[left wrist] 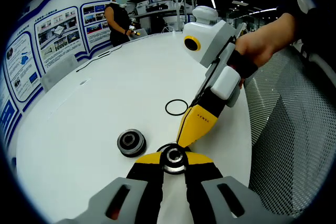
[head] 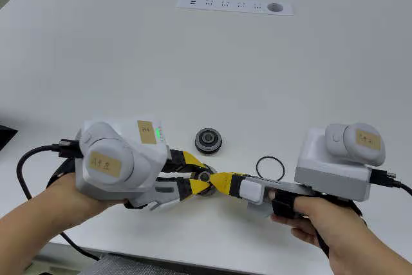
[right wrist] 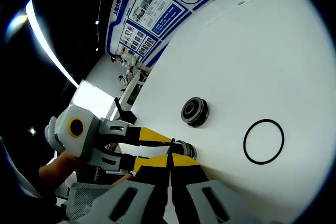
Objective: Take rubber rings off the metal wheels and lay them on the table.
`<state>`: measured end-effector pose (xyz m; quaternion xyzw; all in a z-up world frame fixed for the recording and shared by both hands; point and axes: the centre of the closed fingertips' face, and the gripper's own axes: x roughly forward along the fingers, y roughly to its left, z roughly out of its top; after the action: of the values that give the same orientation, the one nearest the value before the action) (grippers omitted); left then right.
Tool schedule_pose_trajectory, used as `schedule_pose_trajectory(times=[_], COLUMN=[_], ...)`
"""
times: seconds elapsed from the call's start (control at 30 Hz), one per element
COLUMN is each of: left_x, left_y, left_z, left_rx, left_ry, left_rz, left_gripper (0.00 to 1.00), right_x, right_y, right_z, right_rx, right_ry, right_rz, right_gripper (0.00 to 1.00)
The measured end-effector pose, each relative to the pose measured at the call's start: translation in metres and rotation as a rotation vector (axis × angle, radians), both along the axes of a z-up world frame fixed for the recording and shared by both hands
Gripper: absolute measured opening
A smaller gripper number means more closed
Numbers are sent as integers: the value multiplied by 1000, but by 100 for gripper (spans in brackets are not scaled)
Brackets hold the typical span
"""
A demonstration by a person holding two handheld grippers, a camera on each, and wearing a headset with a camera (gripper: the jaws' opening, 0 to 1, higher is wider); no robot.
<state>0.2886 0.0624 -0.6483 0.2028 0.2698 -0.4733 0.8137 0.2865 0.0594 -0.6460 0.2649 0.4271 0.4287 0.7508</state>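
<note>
The left gripper [head: 196,175] clamps a wheel [head: 204,176] low over the table [head: 193,62]. The right gripper [head: 216,181], jaws pressed together, meets the wheel from its right side, perhaps pinching its rubber ring [left wrist: 159,147]. A loose ring [head: 270,156] lies beyond.

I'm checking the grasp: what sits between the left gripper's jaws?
A metal wheel, clamped in the left gripper. Its rubber ring is lifted partly off the rim where the shut right gripper seems to pinch it. The jaws cover the wheel's flanks, so the ring's seating there is hidden.
</note>
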Motion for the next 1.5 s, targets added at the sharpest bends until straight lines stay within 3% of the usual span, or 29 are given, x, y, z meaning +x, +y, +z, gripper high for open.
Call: schedule_pose_trajectory(times=[0.33,0.47,0.63,0.8,1.03,1.17,1.4,1.5], left_x=[3,6,7,12,16,14,14,15], left_y=[21,31,41,44,41,37,38,38], left_z=[16,25,31,43,56,62,62,65], left_rx=[-12,-58,-77,-120,-158,-203,-215,-217], left_ry=[-28,-36,-44,-64,-100,-111,-110,-121], left_rz=[76,143,194,234,251,253,269,271], left_gripper=[19,21,23,30,33,33,33,33], right_x=[-1,1,7,23,41,44,41,39], right_y=[6,9,10,-7,-53,-81,-102,-104], right_z=[4,11,27,35,19,4,-11,-13], right_rx=[18,46,92,101,40,-13,-68,-65], right_ry=[10,16,5,-14,1,57,105,122], right_rz=[0,-9,-26,-85,-205,-297,-369,-390], right_gripper=[1,1,1,1,1,2,2,2])
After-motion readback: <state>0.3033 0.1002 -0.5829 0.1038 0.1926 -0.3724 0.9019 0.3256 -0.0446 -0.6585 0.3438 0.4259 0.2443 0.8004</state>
